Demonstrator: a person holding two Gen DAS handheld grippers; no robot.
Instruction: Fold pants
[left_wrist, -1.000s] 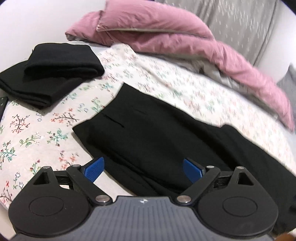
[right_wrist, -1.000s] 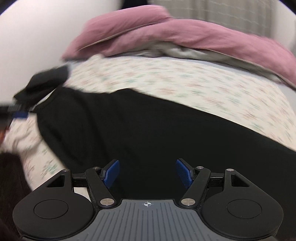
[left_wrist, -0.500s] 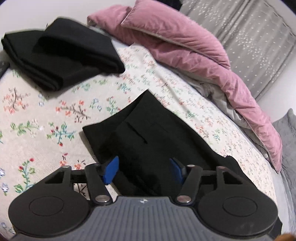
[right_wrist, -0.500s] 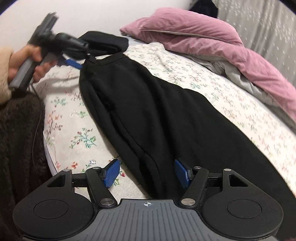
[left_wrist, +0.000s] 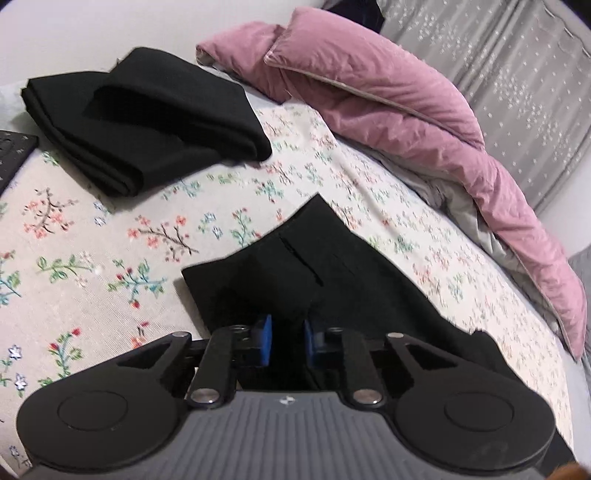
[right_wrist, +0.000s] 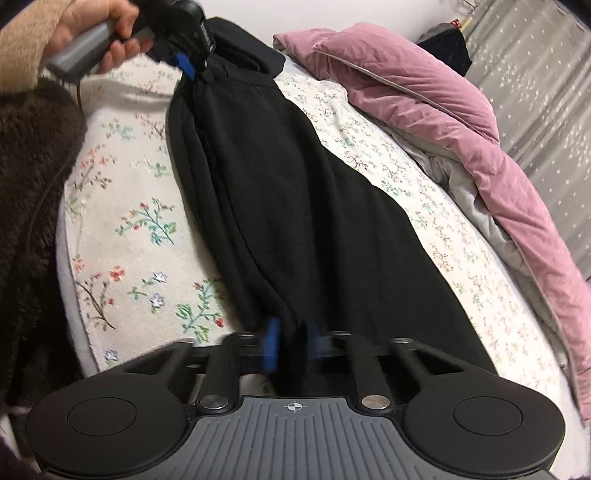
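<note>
Gripping black pants (right_wrist: 295, 206) at both ends: our left gripper (left_wrist: 287, 341) clamped on the waist edge, our right gripper (right_wrist: 291, 345) clamped on the leg, floral bedsheet (left_wrist: 110, 258) beneath.

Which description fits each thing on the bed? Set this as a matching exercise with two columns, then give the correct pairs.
Column one:
1. black pants
2. pink duvet
3. folded black clothes
4. bedsheet

Column two:
A. floral print
B. stacked in a pile, apart from both grippers
C. bunched along the far edge of the bed
D. pinched at both ends

Pairs: 1-D, 2-C, 3-B, 4-A
</note>
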